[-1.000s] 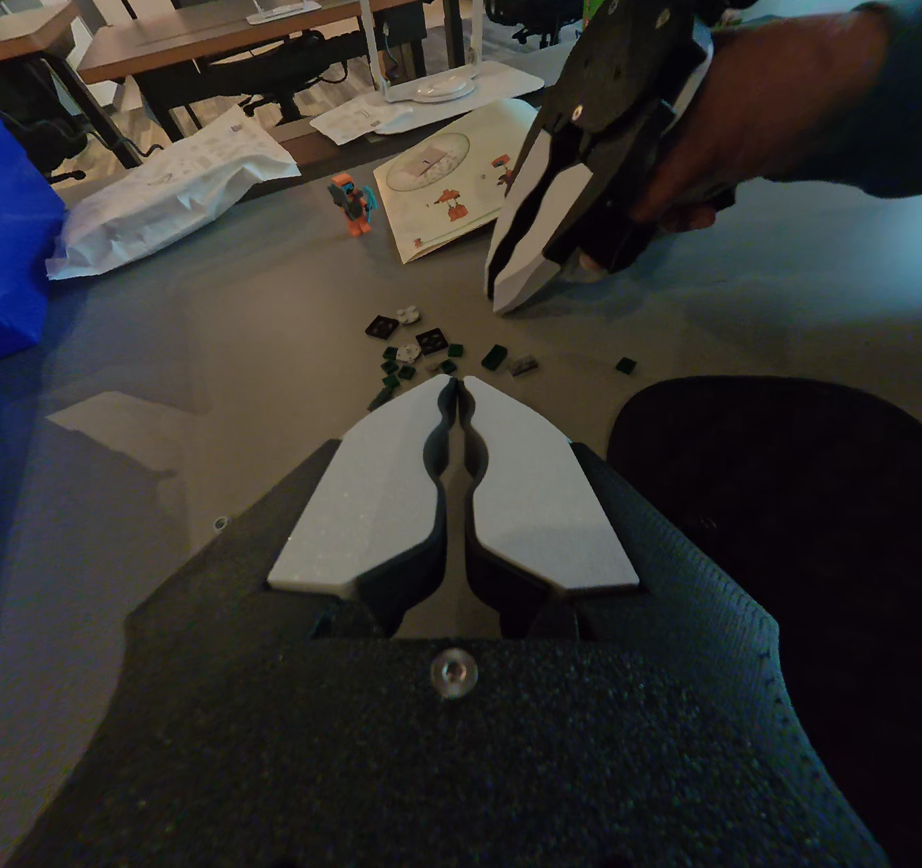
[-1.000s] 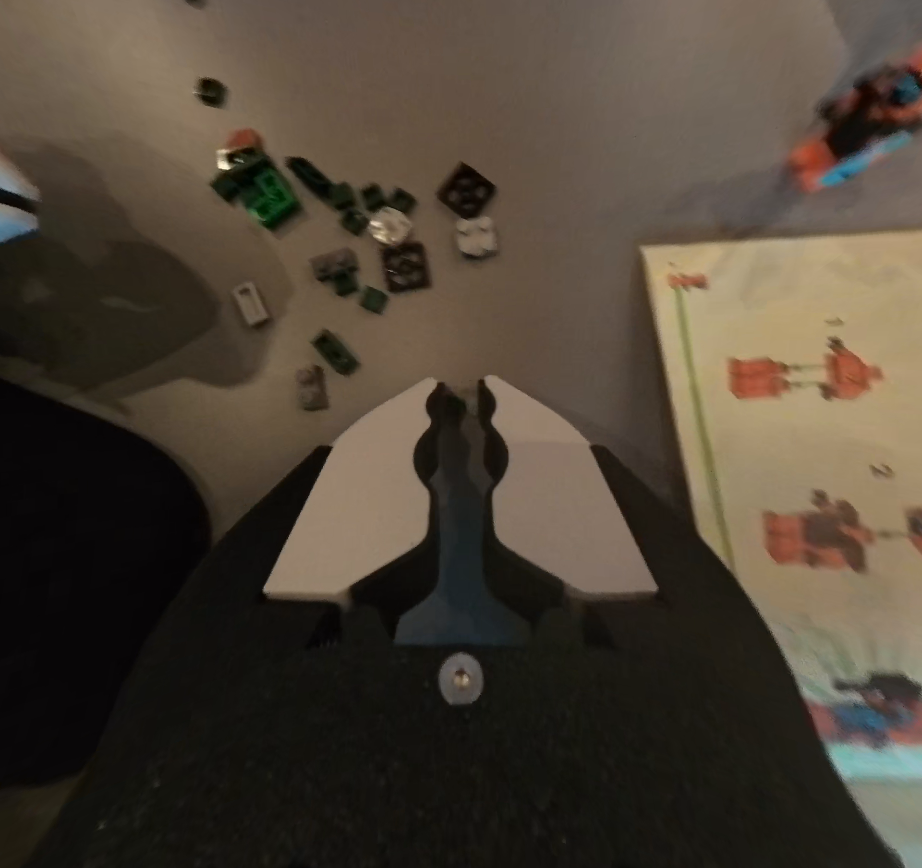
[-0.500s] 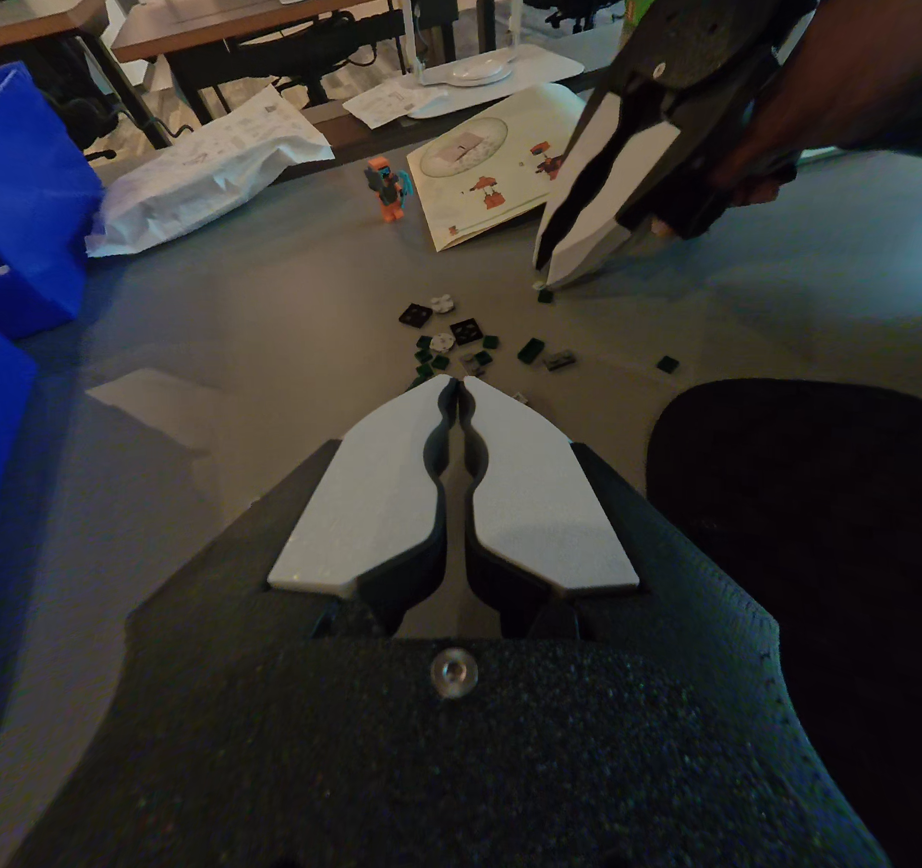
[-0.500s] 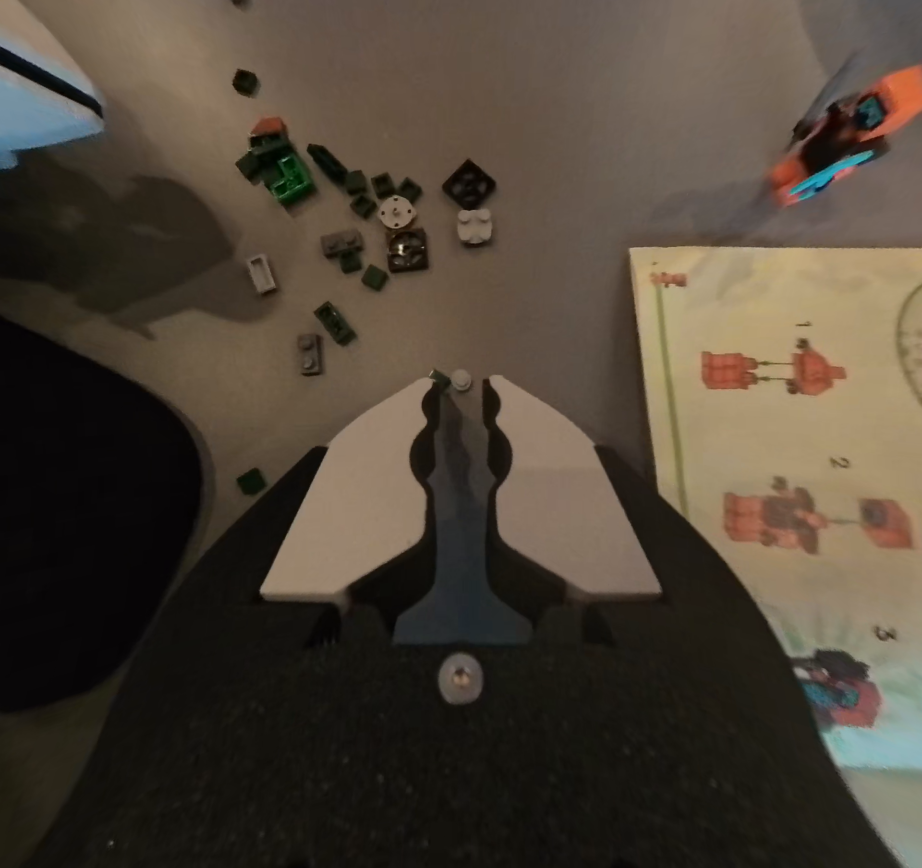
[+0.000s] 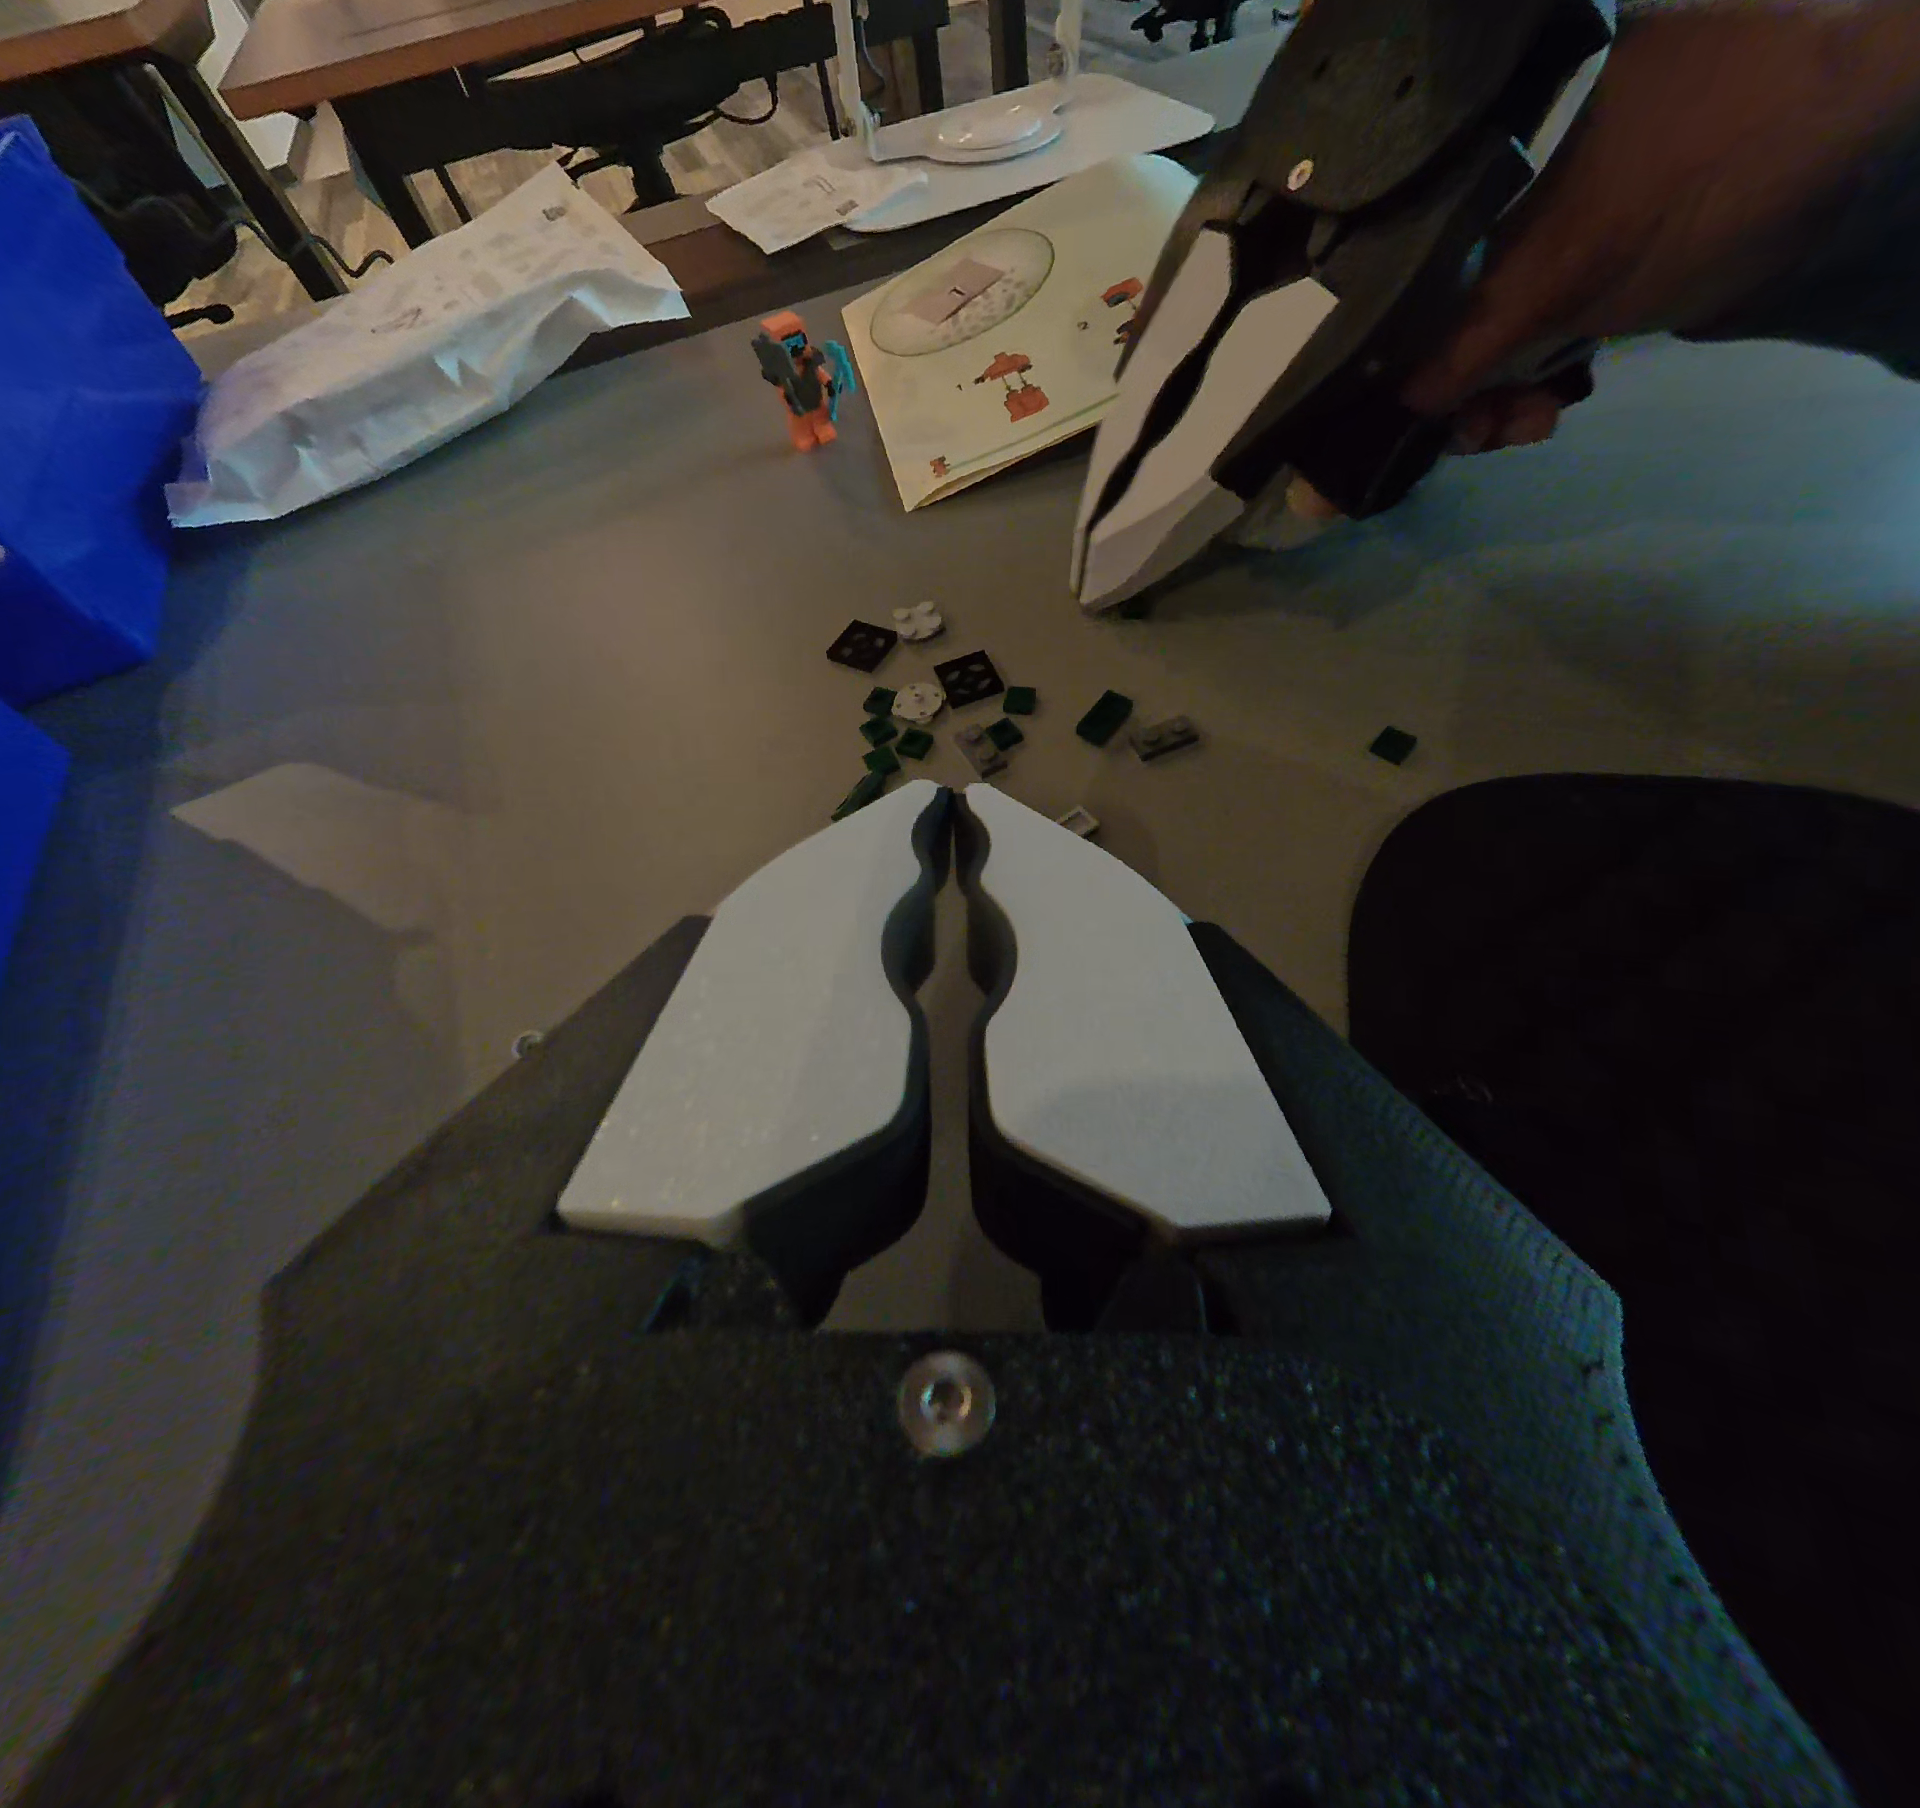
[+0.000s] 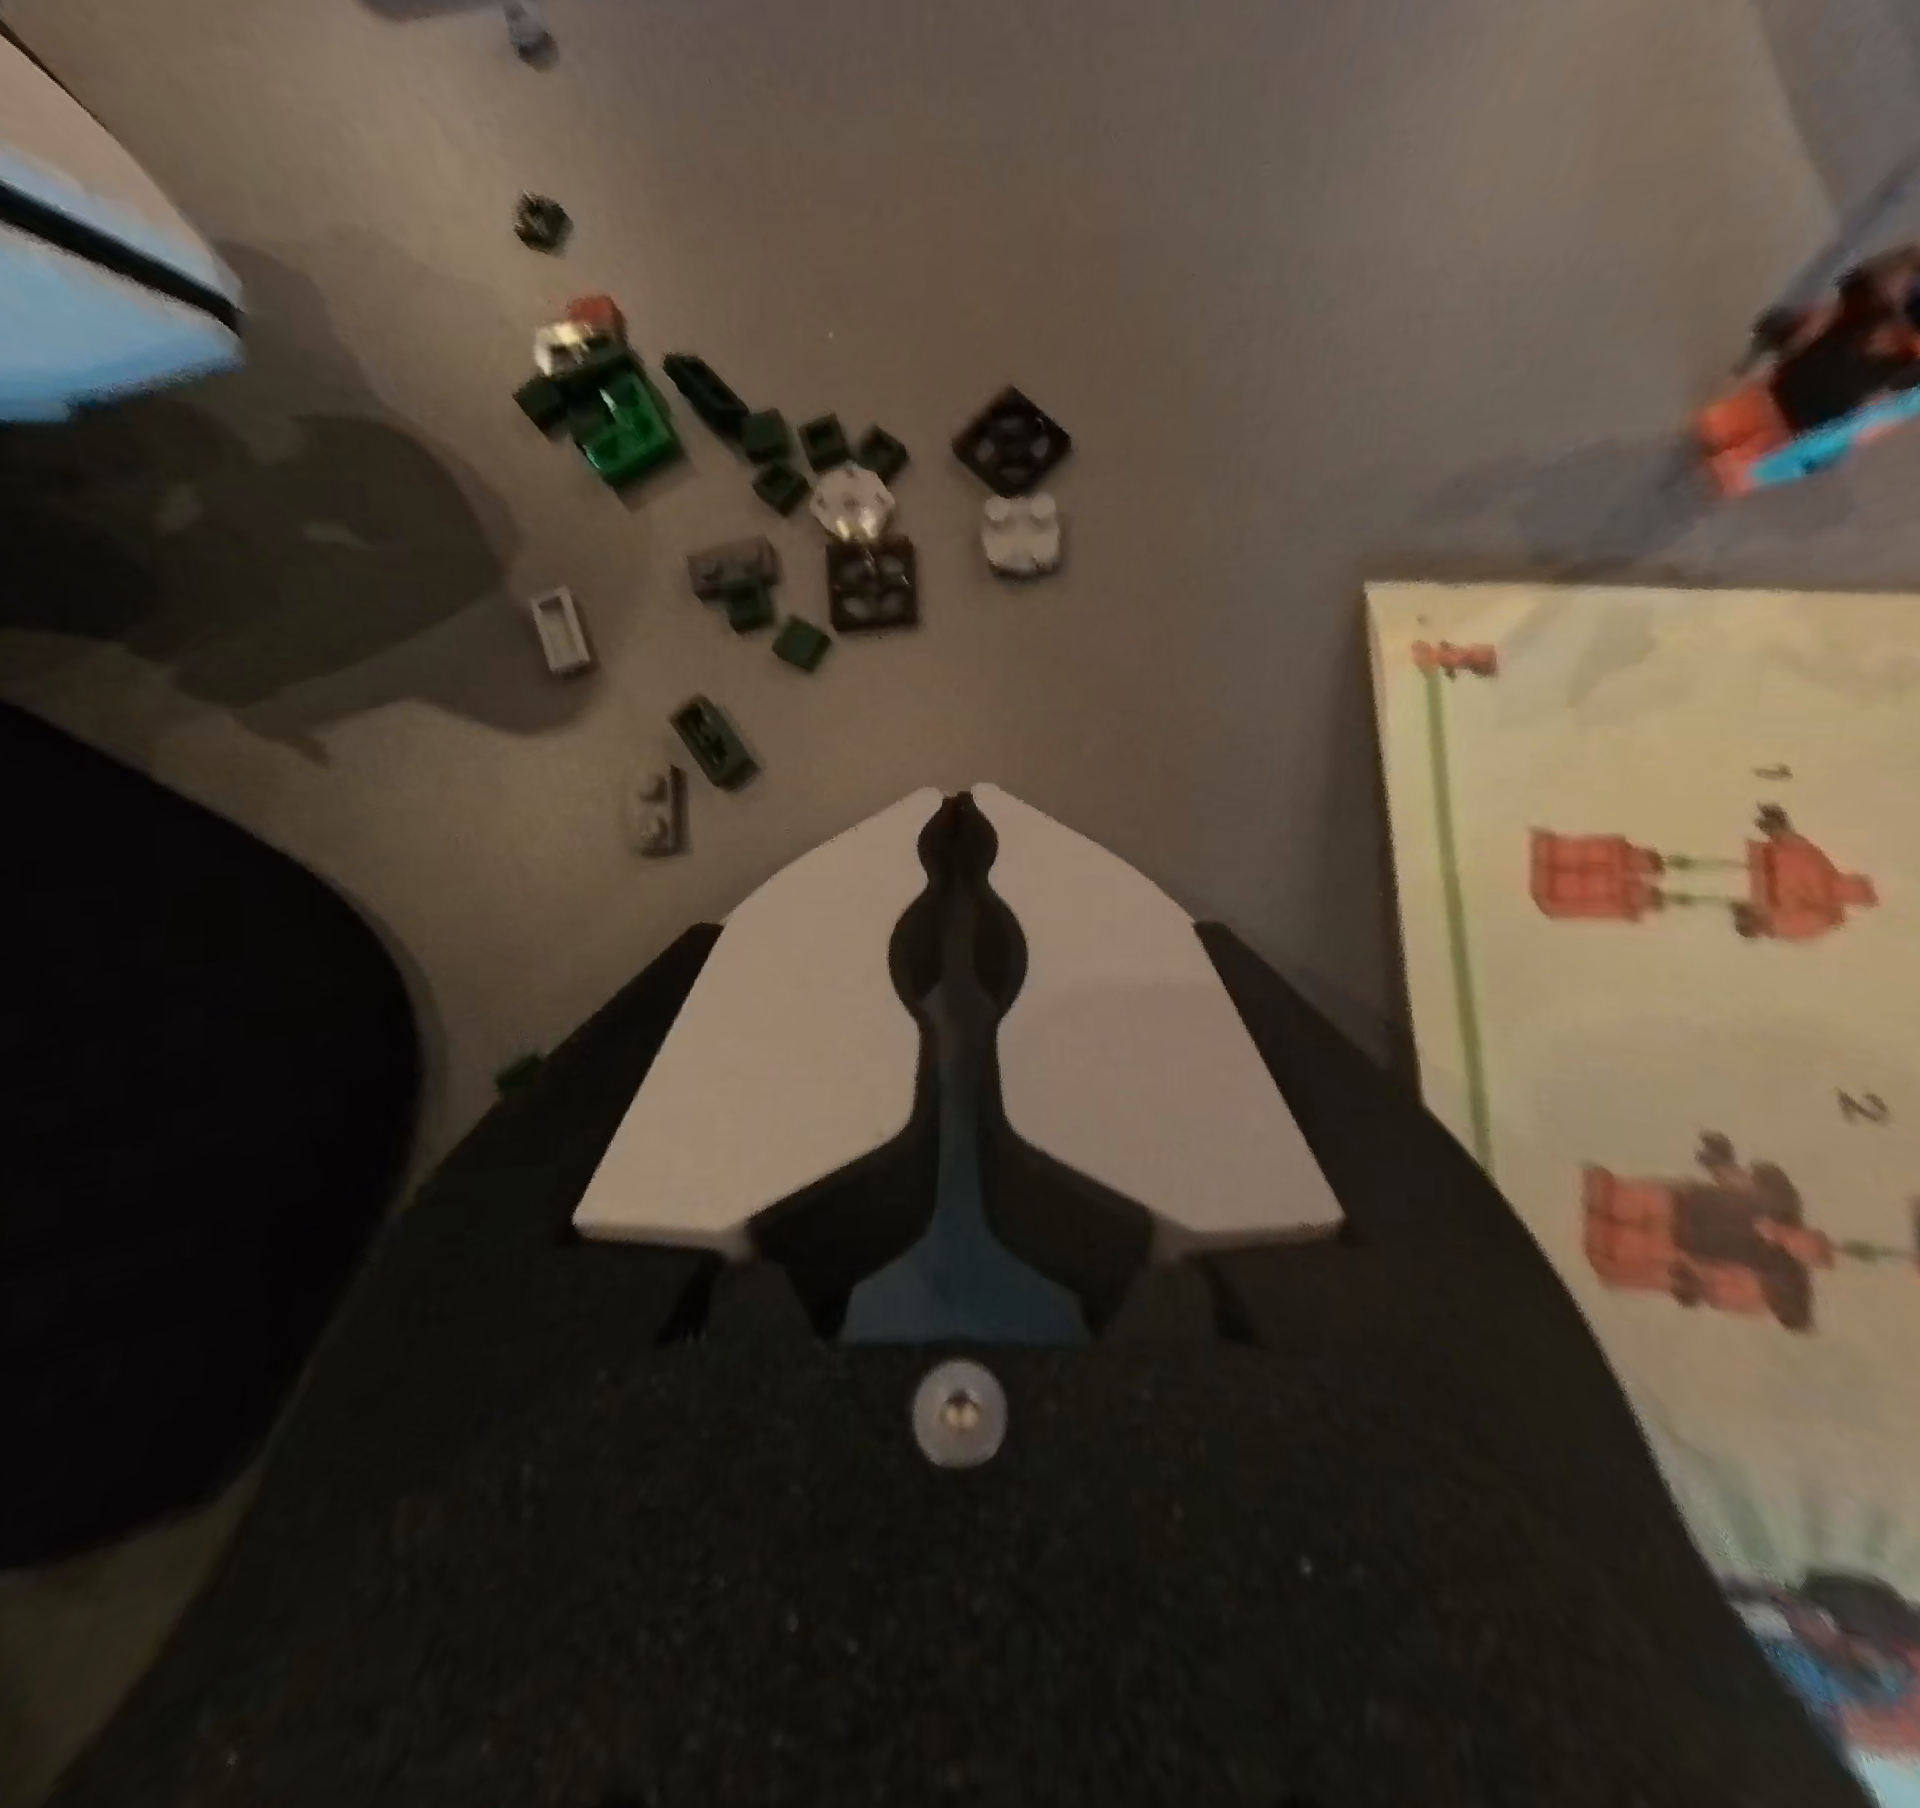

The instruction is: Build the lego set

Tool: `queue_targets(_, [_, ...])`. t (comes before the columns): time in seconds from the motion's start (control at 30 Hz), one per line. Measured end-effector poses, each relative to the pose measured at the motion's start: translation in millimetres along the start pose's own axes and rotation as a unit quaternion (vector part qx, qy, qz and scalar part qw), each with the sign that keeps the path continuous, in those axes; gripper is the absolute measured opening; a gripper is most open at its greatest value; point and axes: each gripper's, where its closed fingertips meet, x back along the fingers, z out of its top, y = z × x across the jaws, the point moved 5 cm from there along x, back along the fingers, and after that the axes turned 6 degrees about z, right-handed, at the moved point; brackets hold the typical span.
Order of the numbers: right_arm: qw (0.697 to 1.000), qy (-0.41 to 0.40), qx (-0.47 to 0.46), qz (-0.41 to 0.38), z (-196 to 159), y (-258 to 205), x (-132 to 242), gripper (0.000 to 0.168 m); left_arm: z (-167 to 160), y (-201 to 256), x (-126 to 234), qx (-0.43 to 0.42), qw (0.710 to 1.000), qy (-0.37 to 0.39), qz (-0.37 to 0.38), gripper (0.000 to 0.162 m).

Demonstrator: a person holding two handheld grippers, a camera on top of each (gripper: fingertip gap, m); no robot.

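Blue box [image 5: 73,428]: far left of the left wrist view, standing on the grey counter [image 5: 520,636].
White paper bag [image 5: 416,356]: crumpled, lying on the counter right of the blue box, near the far edge.
Left claw [image 5: 951,800]: low over the counter with its white fingers drawn together, tips all but touching; nothing shows between them.
Loose lego pieces [image 5: 935,698]: a small scatter on the counter just beyond the left claw's tips, mostly dark green, with two black square plates, a white round piece and a few grey ones. In the right wrist view the same scatter [image 6: 790,511] lies ahead and left of the right claw, with a bright green piece [image 6: 623,428] at its left end.
Minifigure [image 5: 800,382]: orange and black with pale blue parts, upright on the counter beyond the scatter, just left of the booklet.
Instruction booklet [image 5: 997,335]: open flat on the counter; in the right wrist view its page [image 6: 1662,927] lies right of the claw.
Right claw [image 6: 961,797]: tips pinched together; a dark sliver sits at the very tip, too small to tell what it is. In the left wrist view it [image 5: 1091,595] points steeply down with its tips at the counter, right of the scatter and near the booklet's corner.
Hand [image 5: 1662,200]: wrapped around the right claw's black body.
Black pad [image 5: 1662,1031]: dark rounded shape on the counter at the right.
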Motion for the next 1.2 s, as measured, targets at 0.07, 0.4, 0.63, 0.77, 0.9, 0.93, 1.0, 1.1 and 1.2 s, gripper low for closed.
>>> queue_targets(0.07, [1.0, 0.02, 0.001, 0.007, 10, -3, 1, 0.0, -1, 0, 0, 0.001, 1.0, -0.001, 0.0, 0.0])
queue_targets(0.4, [0.997, -0.039, 0.061, 0.029, -9, 3, 17, 0.008, -2, 0, -2, 0.0, 1.0, -0.003, -0.002, 0.0])
queue_targets(0.63, [0.995, -0.048, 0.087, 0.029, -10, 5, 9, 0.005, -1, 1, -1, -0.001, 1.0, -0.003, -0.003, 0.0])
queue_targets(0.77, [0.995, -0.041, 0.09, 0.031, -5, 5, 7, 0.004, -3, -1, 0, 0.001, 1.0, -0.004, 0.0, 0.0])
queue_targets(0.9, [0.995, -0.019, 0.096, 0.037, 12, -1, 3, 0.004, -3, -2, 0, 0.002, 1.0, -0.004, 0.0, 0.0])
queue_targets(0.93, [0.994, -0.016, 0.1, 0.038, 18, -2, 1, 0.004, -3, -1, -1, 0.001, 1.0, -0.004, -0.001, 0.0])
queue_targets(1.0, [0.993, -0.015, 0.111, 0.038, 27, -6, -7, 0.004, -2, 1, -1, -0.001, 1.0, -0.004, -0.003, 0.0])
queue_targets(1.1, [0.992, -0.029, 0.122, 0.035, 35, -10, -20, 0.004, -2, 2, -1, -0.002, 1.0, -0.005, -0.003, 0.0])
queue_targets(1.2, [0.991, -0.03, 0.122, 0.036, 37, -11, -26, 0.009, -3, 1, 0, -0.001, 1.0, -0.005, -0.002, 0.0])
